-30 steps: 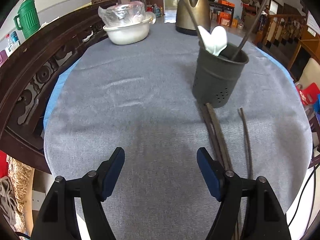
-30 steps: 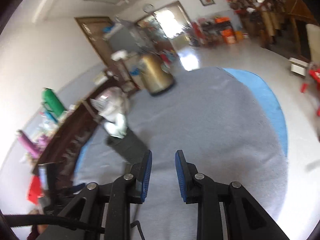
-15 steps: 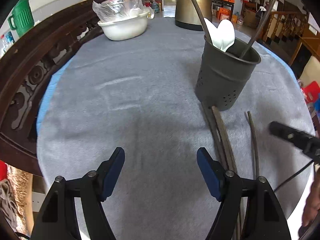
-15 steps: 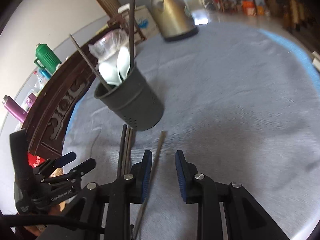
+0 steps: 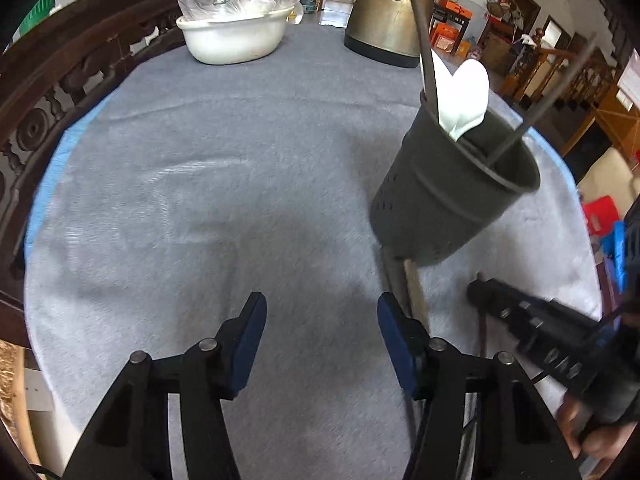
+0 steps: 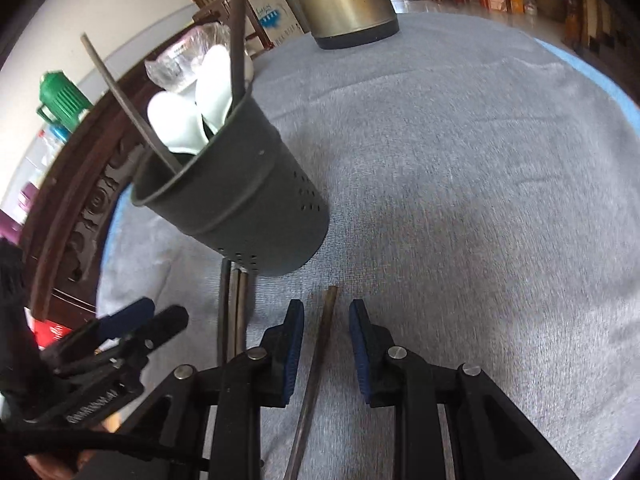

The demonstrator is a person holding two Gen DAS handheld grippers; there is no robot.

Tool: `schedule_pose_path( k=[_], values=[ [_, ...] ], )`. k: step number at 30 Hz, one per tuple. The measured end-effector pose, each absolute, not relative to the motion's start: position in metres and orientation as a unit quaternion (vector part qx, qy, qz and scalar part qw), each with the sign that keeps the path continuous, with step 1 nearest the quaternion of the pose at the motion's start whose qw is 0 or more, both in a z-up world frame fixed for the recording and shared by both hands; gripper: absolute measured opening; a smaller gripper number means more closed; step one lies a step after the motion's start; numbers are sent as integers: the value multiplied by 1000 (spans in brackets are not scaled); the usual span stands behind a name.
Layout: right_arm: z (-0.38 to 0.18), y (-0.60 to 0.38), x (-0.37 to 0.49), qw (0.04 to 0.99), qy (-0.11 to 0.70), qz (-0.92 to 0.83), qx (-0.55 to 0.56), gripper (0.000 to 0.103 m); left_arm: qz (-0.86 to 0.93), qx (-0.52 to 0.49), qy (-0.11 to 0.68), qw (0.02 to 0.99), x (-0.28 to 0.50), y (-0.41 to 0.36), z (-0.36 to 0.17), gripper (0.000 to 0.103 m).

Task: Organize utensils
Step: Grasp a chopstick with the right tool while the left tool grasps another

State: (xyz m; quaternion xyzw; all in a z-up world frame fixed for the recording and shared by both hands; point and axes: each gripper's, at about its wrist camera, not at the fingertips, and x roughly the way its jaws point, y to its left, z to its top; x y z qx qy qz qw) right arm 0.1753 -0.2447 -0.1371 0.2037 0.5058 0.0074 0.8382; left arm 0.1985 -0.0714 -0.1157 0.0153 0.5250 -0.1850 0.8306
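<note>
Grippers angle steeply down over a round table point(image 5: 240, 140) covered in grey cloth. On the left, the left gripper point(image 5: 322, 334) hovers over bare cloth with its jaws closing and nothing between them. Just to its right lie two dark chopsticks point(image 5: 404, 280) side by side, their far ends at the foot of a dark perforated utensil holder point(image 6: 240, 184) that holds white spoons point(image 6: 200, 100) and two more sticks. Further right, the right gripper point(image 6: 326, 340) straddles a single loose chopstick point(image 6: 320, 344), jaws narrow and closing, pads not yet touching it.
</note>
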Motion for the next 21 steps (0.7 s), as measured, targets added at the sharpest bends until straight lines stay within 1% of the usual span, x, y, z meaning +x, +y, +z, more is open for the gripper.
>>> schedule_pose_path(
  k=[1, 3, 4, 5, 6, 7, 8, 12, 14, 21],
  values=[
    [-138, -243, 177, 839, 506, 2, 199, 19, -190, 8, 525, 830, 202, -72, -116, 59],
    [-139, -242, 175, 843, 502, 0, 191, 11, -201, 4, 526, 826, 209, -77, -117, 59],
    [-139, -244, 173, 846, 498, 2, 192, 10, -205, 5, 528, 824, 212, -80, -119, 57],
    [-140, -246, 170, 847, 493, 5, 196, 10, -207, 7, 531, 822, 216, -82, -121, 48],
    [-140, -248, 167, 849, 488, 6, 202, 10, -209, 9, 535, 818, 219, -84, -123, 44],
    [-139, -250, 165, 851, 483, 7, 207, 10, -213, 10, 541, 813, 221, -87, -126, 38],
    [-139, -252, 161, 852, 477, 8, 214, 10, -219, 8, 546, 808, 221, -89, -128, 35],
    [-134, -259, 146, 856, 462, 13, 232, 9, -226, 24, 539, 811, 220, -97, -132, 34],
    [-135, -262, 141, 854, 461, 14, 241, 9, -227, 27, 541, 809, 221, -101, -132, 30],
    [-139, -267, 131, 850, 461, 14, 253, 9, -226, 45, 538, 811, 216, -109, -132, 30]
  ],
)
